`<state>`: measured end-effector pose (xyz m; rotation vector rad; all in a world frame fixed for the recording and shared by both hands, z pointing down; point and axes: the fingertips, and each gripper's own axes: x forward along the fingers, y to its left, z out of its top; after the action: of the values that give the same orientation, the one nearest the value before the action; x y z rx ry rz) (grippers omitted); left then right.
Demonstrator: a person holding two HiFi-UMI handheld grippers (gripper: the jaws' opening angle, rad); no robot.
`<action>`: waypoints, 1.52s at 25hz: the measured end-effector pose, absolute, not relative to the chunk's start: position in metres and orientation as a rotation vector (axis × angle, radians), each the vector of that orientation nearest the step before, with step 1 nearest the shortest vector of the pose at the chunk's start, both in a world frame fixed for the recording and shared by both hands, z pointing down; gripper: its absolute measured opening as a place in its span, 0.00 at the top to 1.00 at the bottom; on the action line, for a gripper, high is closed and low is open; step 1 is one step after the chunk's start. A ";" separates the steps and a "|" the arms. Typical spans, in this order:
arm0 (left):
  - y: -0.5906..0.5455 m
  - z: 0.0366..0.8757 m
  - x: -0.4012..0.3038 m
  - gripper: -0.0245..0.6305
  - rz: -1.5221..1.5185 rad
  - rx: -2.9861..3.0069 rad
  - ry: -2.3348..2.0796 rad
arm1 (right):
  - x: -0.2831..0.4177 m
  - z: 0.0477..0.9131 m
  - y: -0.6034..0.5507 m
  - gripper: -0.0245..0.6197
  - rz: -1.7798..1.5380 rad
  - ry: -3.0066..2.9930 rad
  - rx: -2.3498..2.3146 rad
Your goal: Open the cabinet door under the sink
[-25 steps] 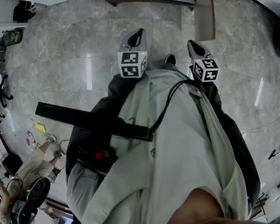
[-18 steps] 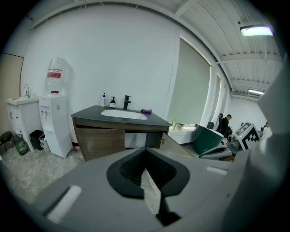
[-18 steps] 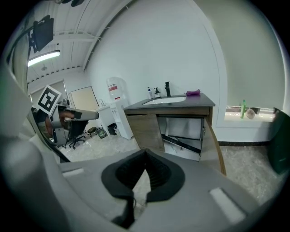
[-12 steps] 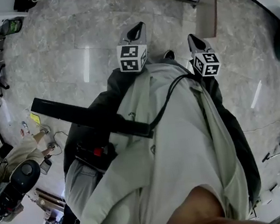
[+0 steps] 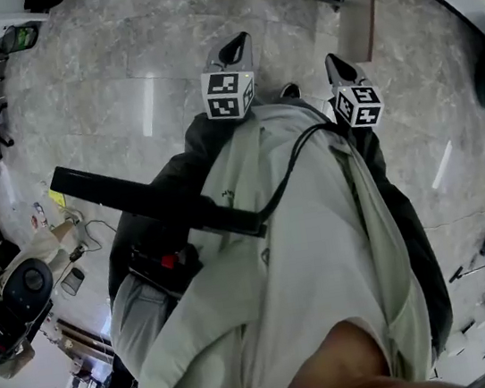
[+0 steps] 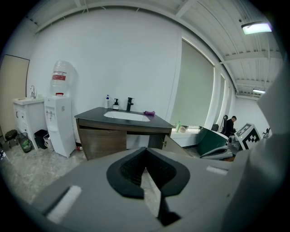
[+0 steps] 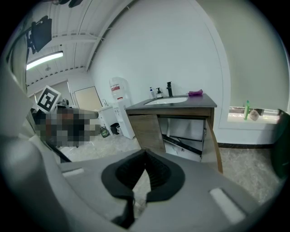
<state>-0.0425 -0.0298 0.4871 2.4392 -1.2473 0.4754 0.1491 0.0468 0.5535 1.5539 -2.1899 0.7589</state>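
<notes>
Head view looks steeply down over the person's pale green jacket [image 5: 305, 251] to two grippers held side by side above the grey marble floor [image 5: 119, 89]. The left gripper [image 5: 239, 46] has its fingers closed together with nothing between them. The right gripper [image 5: 332, 61] likewise shows its black-padded fingers meeting at the tips, empty. Both point towards the wooden sink cabinet [image 7: 181, 111], well apart from it. Its right-hand door [image 7: 212, 147] already stands swung outward, baring the pale inside, while the left-hand door [image 7: 146, 129] is shut. On the dark counter [image 7: 204, 100] are a white basin [image 7: 165, 100], a black tap [image 7: 169, 88] and a purple cloth [image 7: 195, 93]. A white water dispenser [image 7: 118, 113] stands beside the cabinet.
</notes>
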 end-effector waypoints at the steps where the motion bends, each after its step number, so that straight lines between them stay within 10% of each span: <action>1: -0.029 0.487 -0.042 0.95 0.475 2.438 -1.250 | 0.150 0.553 0.047 0.96 0.759 -2.192 1.551; 38: -0.022 0.487 -0.039 0.95 0.481 2.401 -1.304 | 0.155 0.555 0.050 0.96 0.757 -2.213 1.496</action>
<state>-0.0391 -0.0218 0.4874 2.4012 -1.3041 0.4808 0.1548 0.0500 0.5547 1.4962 -2.2126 0.7566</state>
